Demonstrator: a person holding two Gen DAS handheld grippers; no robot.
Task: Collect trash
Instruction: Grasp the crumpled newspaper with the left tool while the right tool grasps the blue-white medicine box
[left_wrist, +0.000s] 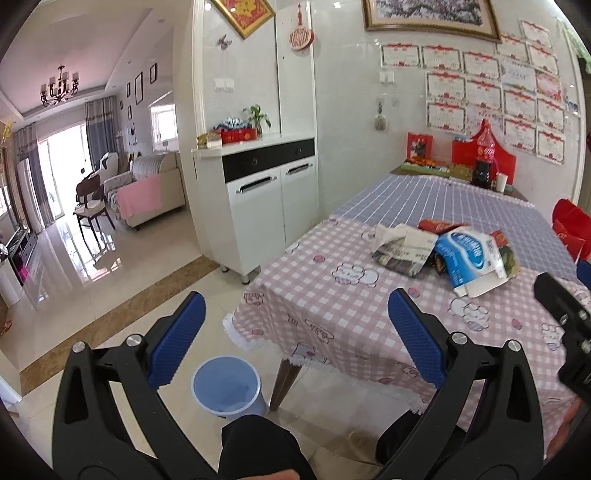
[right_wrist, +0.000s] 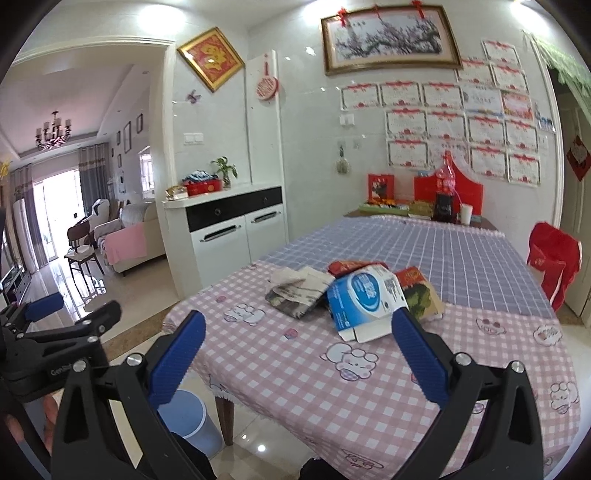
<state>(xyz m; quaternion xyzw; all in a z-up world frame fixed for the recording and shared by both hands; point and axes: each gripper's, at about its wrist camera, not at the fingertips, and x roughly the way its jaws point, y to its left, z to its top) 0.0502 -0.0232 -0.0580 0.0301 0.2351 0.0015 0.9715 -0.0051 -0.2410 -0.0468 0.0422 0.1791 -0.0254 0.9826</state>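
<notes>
A small heap of trash lies on the checked tablecloth: a blue and white carton (left_wrist: 471, 256) (right_wrist: 364, 297), crumpled newspaper (left_wrist: 402, 249) (right_wrist: 297, 291), a red wrapper (left_wrist: 437, 225) (right_wrist: 343, 266) and a flat printed packet (right_wrist: 421, 297). A pale blue bin (left_wrist: 228, 387) (right_wrist: 190, 419) stands on the floor by the table's near left leg. My left gripper (left_wrist: 295, 332) hangs open over the table's near left corner, short of the heap. The right gripper (right_wrist: 299, 347) is open too, above the pink cloth, its right pad just in front of the carton. Neither holds anything.
The table (right_wrist: 332, 387) carries a pink check cloth near me and a blue check cloth (right_wrist: 406, 243) beyond. A cola bottle (right_wrist: 445, 192), a cup and red boxes stand at the far end. A white cabinet (left_wrist: 269, 195) is left of the table. A red garment (right_wrist: 552, 262) hangs at right.
</notes>
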